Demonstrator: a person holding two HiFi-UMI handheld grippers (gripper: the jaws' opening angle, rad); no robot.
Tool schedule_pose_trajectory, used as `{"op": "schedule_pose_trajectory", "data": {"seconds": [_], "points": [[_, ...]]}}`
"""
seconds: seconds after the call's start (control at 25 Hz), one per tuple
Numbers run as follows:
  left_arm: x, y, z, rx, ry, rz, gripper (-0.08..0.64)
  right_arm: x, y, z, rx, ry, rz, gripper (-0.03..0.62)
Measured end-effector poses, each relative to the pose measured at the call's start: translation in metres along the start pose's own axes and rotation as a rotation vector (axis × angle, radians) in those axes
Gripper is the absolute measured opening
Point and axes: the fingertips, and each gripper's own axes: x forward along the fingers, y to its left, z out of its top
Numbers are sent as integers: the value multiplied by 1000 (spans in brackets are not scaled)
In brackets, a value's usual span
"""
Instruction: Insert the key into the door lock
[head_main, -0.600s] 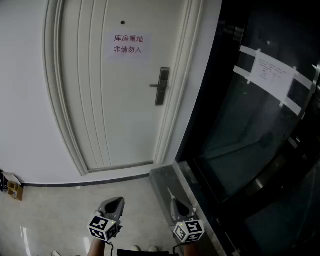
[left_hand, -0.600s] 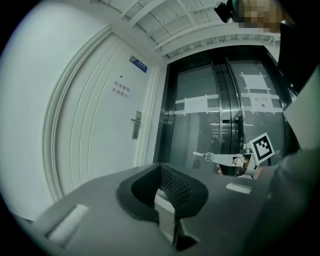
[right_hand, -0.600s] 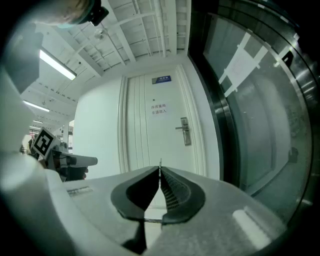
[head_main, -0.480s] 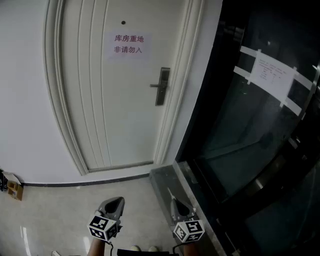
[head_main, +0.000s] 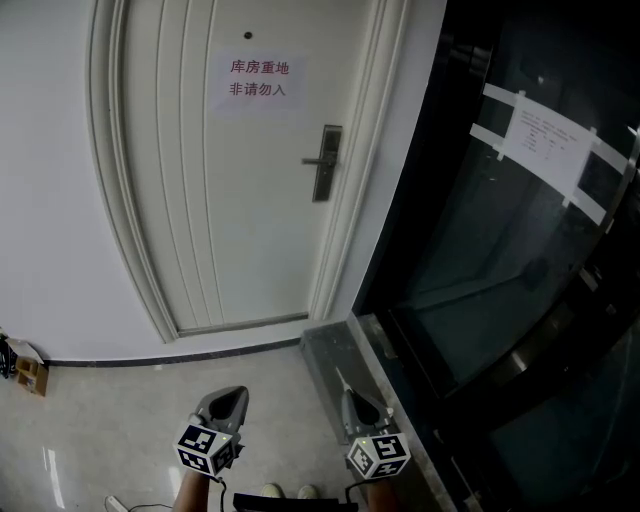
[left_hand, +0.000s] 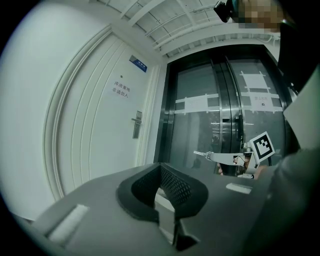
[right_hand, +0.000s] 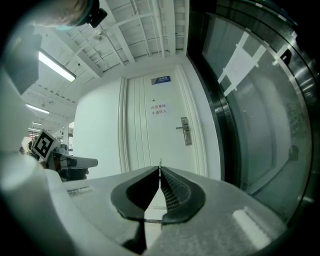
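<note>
The white door stands ahead, its metal lock plate and lever handle on its right side; the lock also shows far off in the left gripper view and the right gripper view. My right gripper is shut on a thin metal key whose tip sticks out past the jaws toward the door. From the left gripper view the key juts from the right gripper. My left gripper hangs beside it, jaws together, holding nothing. Both are well short of the door.
A paper sign is stuck on the door. Dark glass doors with taped paper fill the right. A grey stone ledge runs at their foot. A small box lies on the floor at left.
The door and both grippers sit slightly higher in the head view than before. The grippers keep their places beside each other, and the right one still holds the key.
</note>
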Motion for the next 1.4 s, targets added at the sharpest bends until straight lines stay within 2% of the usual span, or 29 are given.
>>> {"op": "schedule_pose_trajectory", "data": {"seconds": [0.44,0.76,1.0,1.4], "points": [[-5,7,2,7,2,-13,3,3,7,1,-7,-5,-13,11],[16,12,6,11,-5,-29,3,15,-6,1,-1,-6,-34,11],[48,28,5,1,-5,-26,3,46,-27,1,-1,-4,-37,11],[137,62,17,-14,5,-36,3,126,-74,8,13,14,-39,11]]}}
